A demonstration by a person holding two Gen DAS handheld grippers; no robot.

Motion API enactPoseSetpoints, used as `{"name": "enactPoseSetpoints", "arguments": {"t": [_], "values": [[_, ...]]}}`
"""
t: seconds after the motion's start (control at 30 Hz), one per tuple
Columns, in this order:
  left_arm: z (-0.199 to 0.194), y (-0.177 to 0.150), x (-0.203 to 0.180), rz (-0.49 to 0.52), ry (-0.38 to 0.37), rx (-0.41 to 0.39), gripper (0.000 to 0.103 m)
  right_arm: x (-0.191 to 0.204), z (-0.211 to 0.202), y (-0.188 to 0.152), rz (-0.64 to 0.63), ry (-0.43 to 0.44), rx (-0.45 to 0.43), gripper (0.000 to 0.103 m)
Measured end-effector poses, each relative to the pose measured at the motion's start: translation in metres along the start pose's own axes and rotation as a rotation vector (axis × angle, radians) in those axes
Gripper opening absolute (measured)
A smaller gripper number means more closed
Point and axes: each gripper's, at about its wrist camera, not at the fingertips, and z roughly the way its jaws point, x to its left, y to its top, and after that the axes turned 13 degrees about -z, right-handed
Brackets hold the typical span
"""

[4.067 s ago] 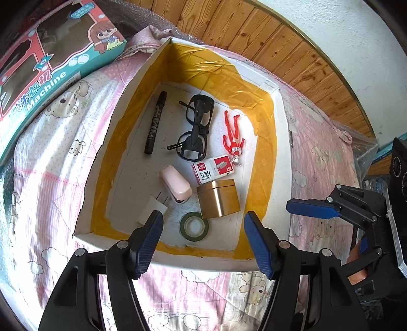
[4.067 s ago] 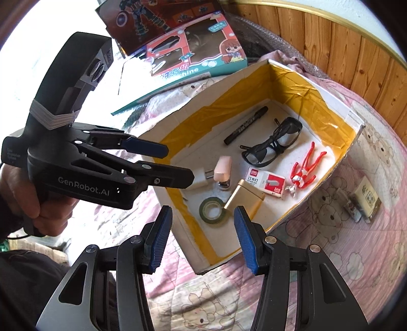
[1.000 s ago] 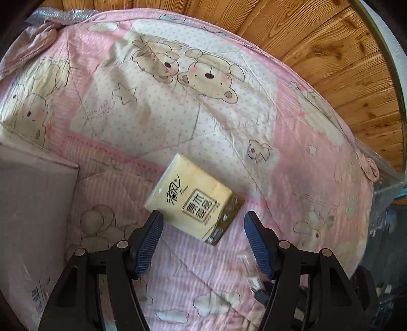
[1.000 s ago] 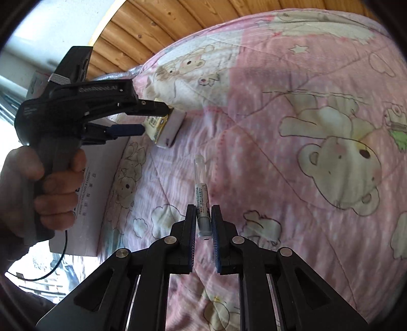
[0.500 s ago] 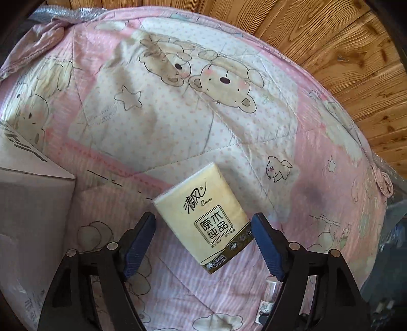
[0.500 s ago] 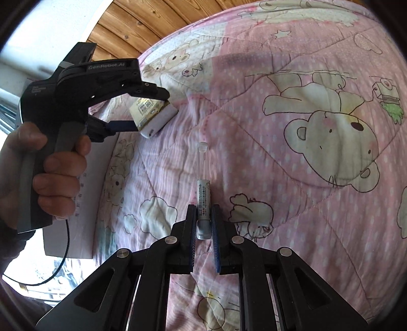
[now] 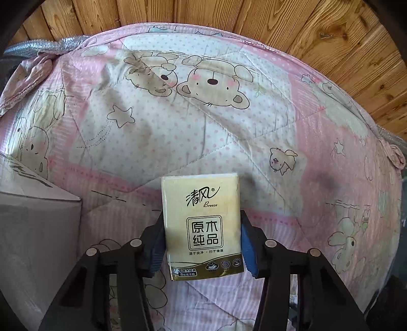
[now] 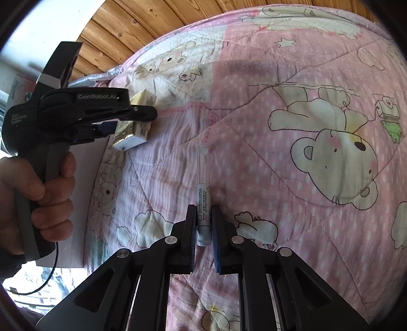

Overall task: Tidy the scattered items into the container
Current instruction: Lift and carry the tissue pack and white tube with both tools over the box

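We hold one item in each gripper above the pink bear-print quilt (image 7: 229, 132).

Largest in our sight is the quilt, spread over the whole surface against a wooden plank wall (image 7: 254, 23); at its left edge we see a corner of the grey cardboard box (image 7: 33, 229), whose inside is hidden from us here. Our left gripper (image 7: 202, 242) has its blue-padded fingers pressed against both long sides of a yellow tissue pack (image 7: 202, 224), printed face toward the camera and lifted clear of the quilt. From the right wrist we see a hand (image 8: 38, 193) wrapped around that left gripper's handle. Our right gripper (image 8: 203, 236) has its fingers clamped on the lower end of a slim clear-capped tube (image 8: 203, 193), pointing straight ahead.
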Motion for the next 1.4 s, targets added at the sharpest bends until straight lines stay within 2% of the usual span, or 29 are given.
{"name": "enactPoseSetpoints", "arguments": {"t": [0.23, 0.47, 0.8, 1.1, 1.4], "values": [[-0.028, -0.019, 0.014, 0.025, -0.053, 0.003, 0.051, 0.008, -0.017, -0.011, 0.075, 0.018, -0.012, 0.011], [-0.057, -0.052, 0.026, 0.047, -0.091, 0.027, 0.051, 0.036, -0.025, -0.023, 0.105, 0.014, 0.004, 0.011], [-0.108, -0.106, 0.049, 0.084, -0.176, 0.033, 0.052, 0.098, -0.040, -0.049, 0.038, -0.017, 0.048, 0.011], [-0.157, -0.150, 0.091, 0.084, -0.247, 0.011, 0.052, 0.163, -0.057, -0.072, -0.023, -0.038, 0.053, 0.011], [-0.201, -0.180, 0.139, 0.057, -0.295, -0.037, 0.052, 0.226, -0.075, -0.084, -0.089, -0.044, 0.030, 0.011]]}}
